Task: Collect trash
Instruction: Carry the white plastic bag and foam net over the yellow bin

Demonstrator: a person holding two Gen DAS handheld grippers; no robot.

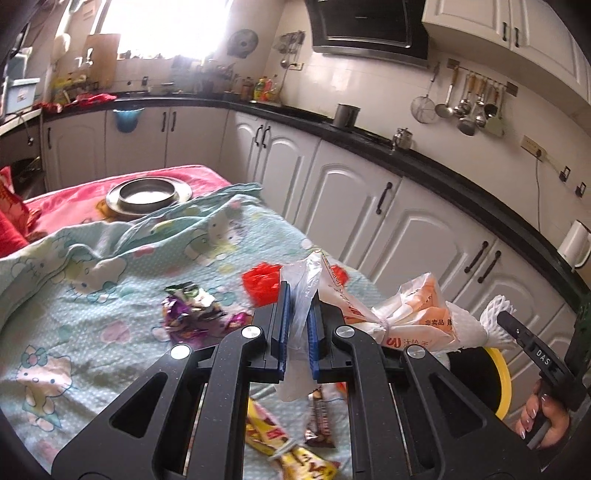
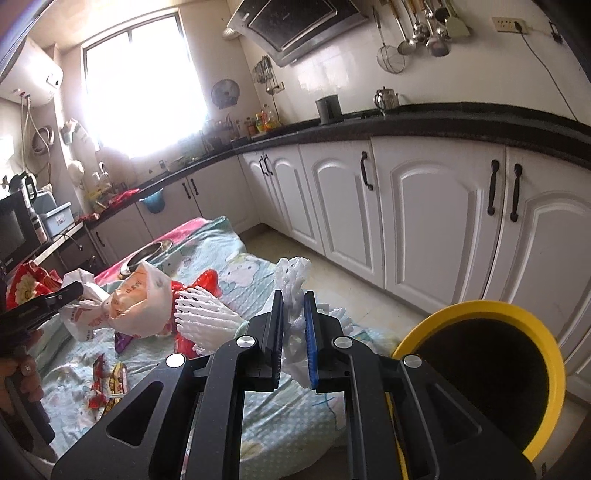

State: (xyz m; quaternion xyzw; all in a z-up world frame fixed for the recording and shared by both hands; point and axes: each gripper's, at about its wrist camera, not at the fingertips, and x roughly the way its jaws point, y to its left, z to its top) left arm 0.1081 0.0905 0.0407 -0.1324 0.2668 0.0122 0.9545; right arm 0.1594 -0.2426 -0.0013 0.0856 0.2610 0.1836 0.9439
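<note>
Left tongs (image 1: 298, 317) clamp a plastic bag (image 1: 301, 291); right tongs (image 2: 293, 325) clamp white foam netting (image 2: 293, 284).

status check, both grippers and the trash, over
Left gripper shut on plastic bag. Right gripper shut on white foam net. Yellow bin open at right. Snack wrappers left on blanket; nothing blocking.

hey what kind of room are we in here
A home kitchen, most likely: a range hood on the wall, ladles and a strainer hanging on a rail, and white cabinets under a dark countertop.
</note>
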